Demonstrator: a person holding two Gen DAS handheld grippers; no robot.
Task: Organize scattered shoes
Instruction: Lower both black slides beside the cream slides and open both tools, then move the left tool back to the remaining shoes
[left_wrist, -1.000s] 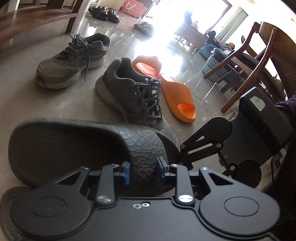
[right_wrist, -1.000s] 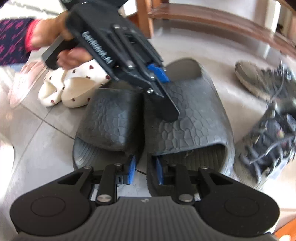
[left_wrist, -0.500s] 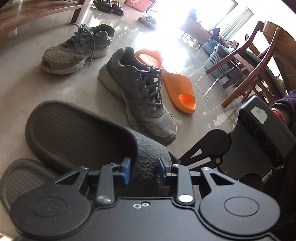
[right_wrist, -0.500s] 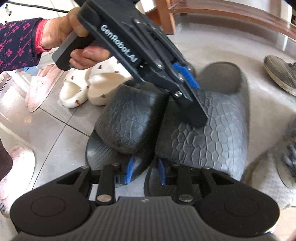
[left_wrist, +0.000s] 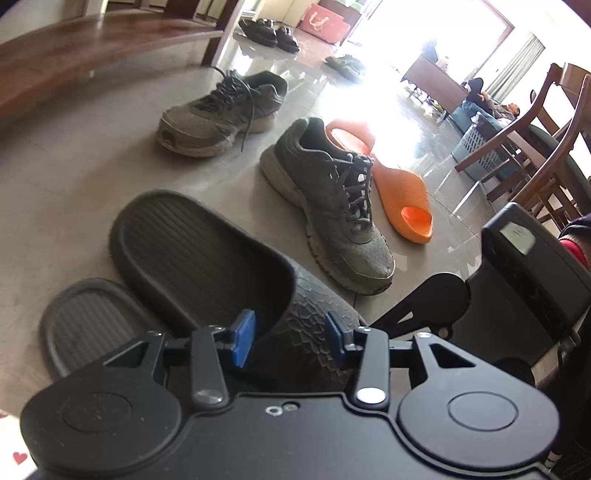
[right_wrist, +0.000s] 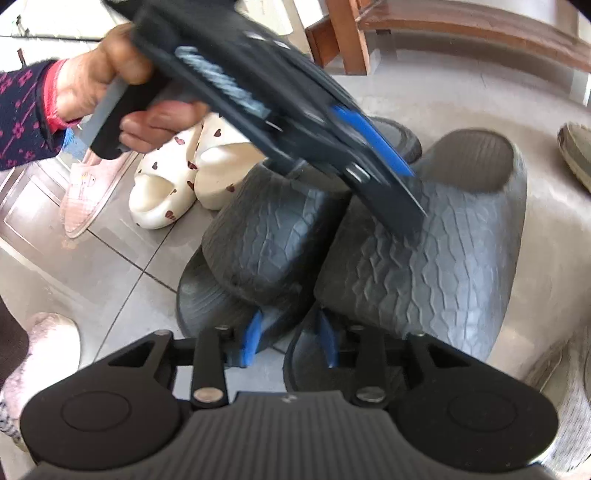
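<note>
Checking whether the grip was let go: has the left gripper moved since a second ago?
Yes. The left gripper has drawn back toward the toe of the black slipper, farther from the grey sneaker, and its jaws are opening around the strap.

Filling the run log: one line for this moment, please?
stage: black slides paired on floor | left hand-held gripper: jaws opening, off slide strap | right hand-held gripper: jaws opening, nothing gripped | grey sneakers, orange slide: unsorted
</note>
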